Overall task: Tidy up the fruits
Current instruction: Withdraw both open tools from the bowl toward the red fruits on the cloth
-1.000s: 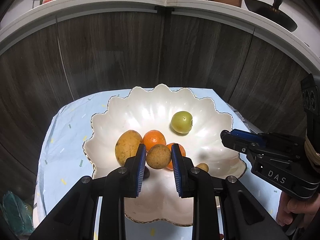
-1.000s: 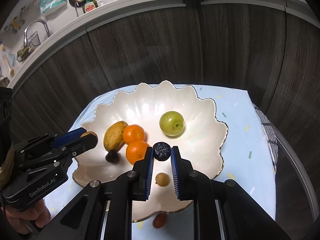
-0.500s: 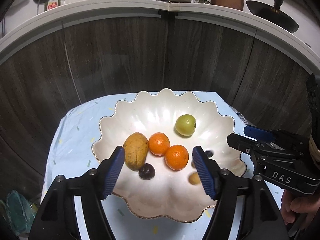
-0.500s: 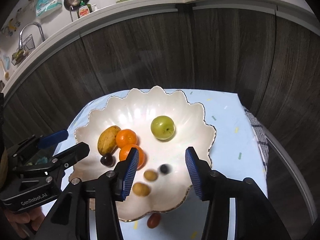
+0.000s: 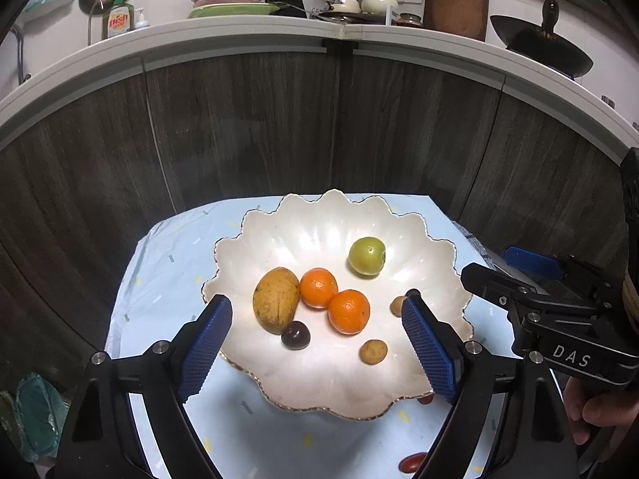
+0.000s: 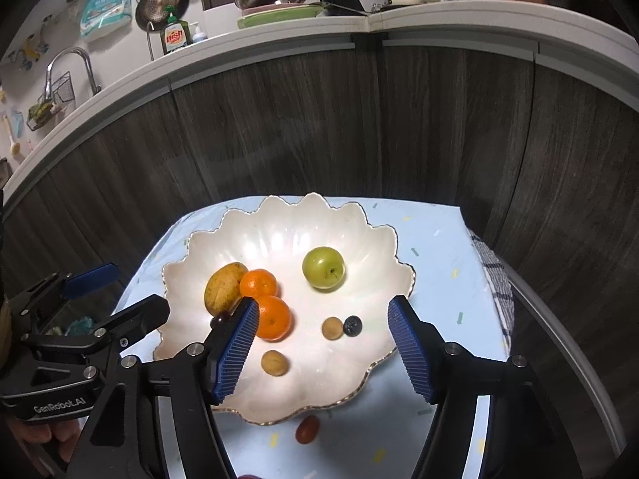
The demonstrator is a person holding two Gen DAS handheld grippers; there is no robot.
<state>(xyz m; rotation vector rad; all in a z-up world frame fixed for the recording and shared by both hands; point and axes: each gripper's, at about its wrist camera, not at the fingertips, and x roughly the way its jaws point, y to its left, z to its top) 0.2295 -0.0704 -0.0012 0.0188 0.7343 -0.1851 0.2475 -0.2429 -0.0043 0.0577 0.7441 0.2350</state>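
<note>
Inside the scalloped bowl, mango seemingly pointing away; both grippers' fingers spread, empty.

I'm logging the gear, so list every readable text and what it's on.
"DAS": right gripper body, seen in the left wrist view.
"GenRobot.AI": left gripper body, seen in the right wrist view.
Dish soap bottle: red label, brand too blurred to read.
Blue packet on the wall: print too small to read.

White bowl; orange mandarins; green apple.
</note>
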